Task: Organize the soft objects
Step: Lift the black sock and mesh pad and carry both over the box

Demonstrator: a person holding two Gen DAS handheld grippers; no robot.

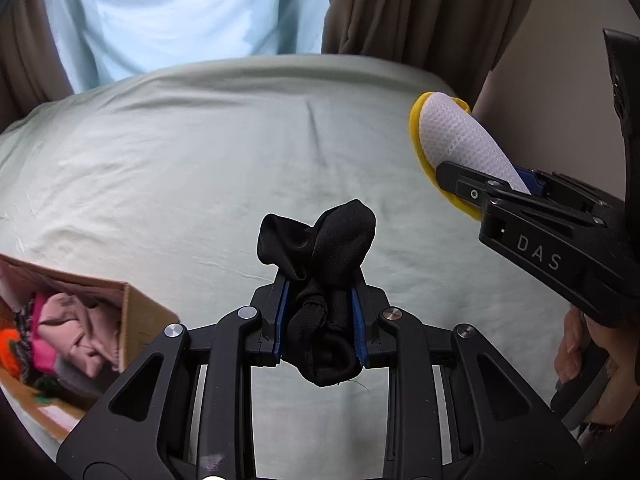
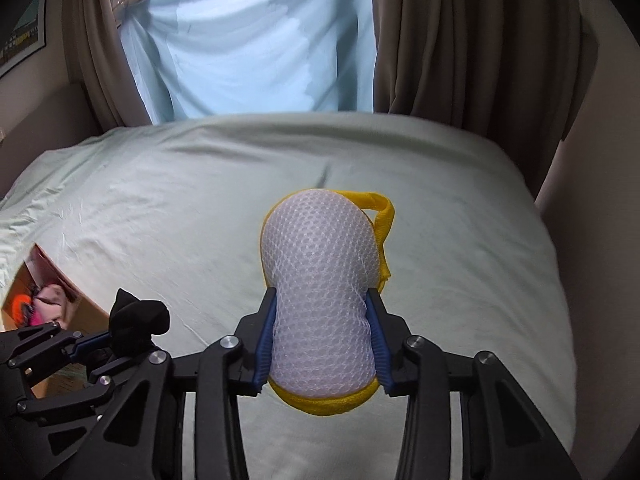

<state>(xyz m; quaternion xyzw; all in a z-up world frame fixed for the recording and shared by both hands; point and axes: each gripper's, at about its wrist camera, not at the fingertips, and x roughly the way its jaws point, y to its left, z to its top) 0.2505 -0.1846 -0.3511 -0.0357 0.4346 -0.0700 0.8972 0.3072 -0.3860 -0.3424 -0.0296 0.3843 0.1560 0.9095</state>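
Left gripper (image 1: 320, 320): jaws squeezed tight on a black sock (image 1: 320, 280), bunched up between the blue pads (image 1: 283, 320). Top of the sock puffed out above the jaws, bottom end hanging down under them. Held up in the air over the bed (image 1: 180, 152), not touching the sheet.

Right gripper (image 2: 322, 340): jaws pressed in on a white mesh sponge (image 2: 322, 264) with a yellow edge. Middle of the sponge pinched thin between the blue pads (image 2: 266, 344), round top bulging out past the jaws. Yellow loop (image 2: 384, 216) sticking out at the top right. Yellow rim peeking out below the jaws too. Also held up above the bed.

Seen from the left wrist: right gripper (image 1: 480, 184) up on the right side, sponge (image 1: 460, 136) pointing up and to the left, well apart from the sock.

Seen from the right wrist: left gripper (image 2: 116, 340) low on the left with the sock (image 2: 138, 320) in it.

Cardboard box (image 1: 136, 320) on the bed, down at the left, near the left gripper. Pink cloth (image 1: 80, 328) and something orange (image 1: 8, 352) stuffed inside.

Pale green sheet on the bed, a few wrinkles. Brown curtains (image 2: 460, 40) and a light blue sheet (image 2: 248, 40) behind the bed.
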